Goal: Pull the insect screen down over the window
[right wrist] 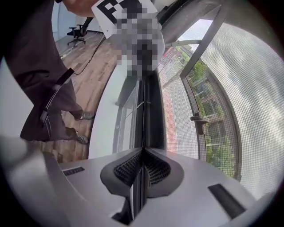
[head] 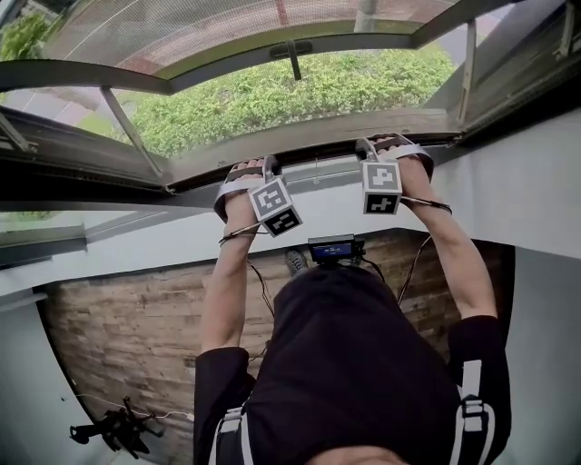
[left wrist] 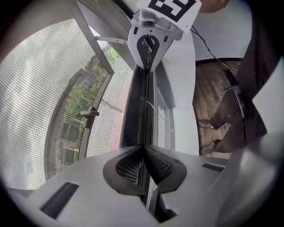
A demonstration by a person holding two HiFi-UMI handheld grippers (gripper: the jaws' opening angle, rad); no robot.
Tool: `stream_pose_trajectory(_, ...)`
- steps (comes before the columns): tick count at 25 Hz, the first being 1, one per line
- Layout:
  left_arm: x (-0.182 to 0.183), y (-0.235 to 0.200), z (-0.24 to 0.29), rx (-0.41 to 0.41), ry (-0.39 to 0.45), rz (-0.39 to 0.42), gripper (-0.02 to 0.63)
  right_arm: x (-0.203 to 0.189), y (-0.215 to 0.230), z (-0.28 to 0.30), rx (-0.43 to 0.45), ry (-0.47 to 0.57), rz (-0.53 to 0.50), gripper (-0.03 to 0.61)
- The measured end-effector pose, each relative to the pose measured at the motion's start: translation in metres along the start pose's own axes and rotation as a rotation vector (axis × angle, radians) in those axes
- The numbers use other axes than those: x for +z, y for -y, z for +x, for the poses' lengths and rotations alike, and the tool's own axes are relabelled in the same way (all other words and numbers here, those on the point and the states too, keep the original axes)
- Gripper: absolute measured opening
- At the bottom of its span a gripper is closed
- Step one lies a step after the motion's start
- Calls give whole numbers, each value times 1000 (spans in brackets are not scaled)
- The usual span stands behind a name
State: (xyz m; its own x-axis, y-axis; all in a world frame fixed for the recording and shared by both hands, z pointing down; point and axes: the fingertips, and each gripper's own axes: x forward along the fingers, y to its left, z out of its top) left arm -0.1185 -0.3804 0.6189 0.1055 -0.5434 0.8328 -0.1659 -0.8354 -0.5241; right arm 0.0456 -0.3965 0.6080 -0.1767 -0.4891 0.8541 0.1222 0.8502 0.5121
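The insect screen's grey mesh (head: 227, 27) hangs over the upper part of the open window. Its pull bar (head: 318, 145) runs across the opening. My left gripper (head: 257, 165) holds the bar left of centre and my right gripper (head: 386, 143) holds it right of centre. In the left gripper view the left gripper (left wrist: 144, 148) is shut on the bar's thin dark edge (left wrist: 144, 111), with the mesh (left wrist: 40, 102) to its left. In the right gripper view the right gripper (right wrist: 143, 151) is shut on the same edge (right wrist: 143, 111), with the mesh (right wrist: 239, 88) to its right.
A window handle (head: 292, 56) shows behind the mesh, with green bushes outside. Below the bar lie the white sill and wall (head: 182, 236), then a wooden floor (head: 136, 336). A black office chair (head: 118, 427) stands on it.
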Motion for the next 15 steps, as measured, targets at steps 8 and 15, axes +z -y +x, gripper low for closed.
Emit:
stream_pose_trajectory(8, -7, 21, 29, -62, -23, -20, 21, -3, -20, 28, 78, -2, 24, 20)
stream_pose_trajectory(15, -6, 22, 31, -48, -25, -10, 21, -3, -20, 31, 77, 19, 50, 20)
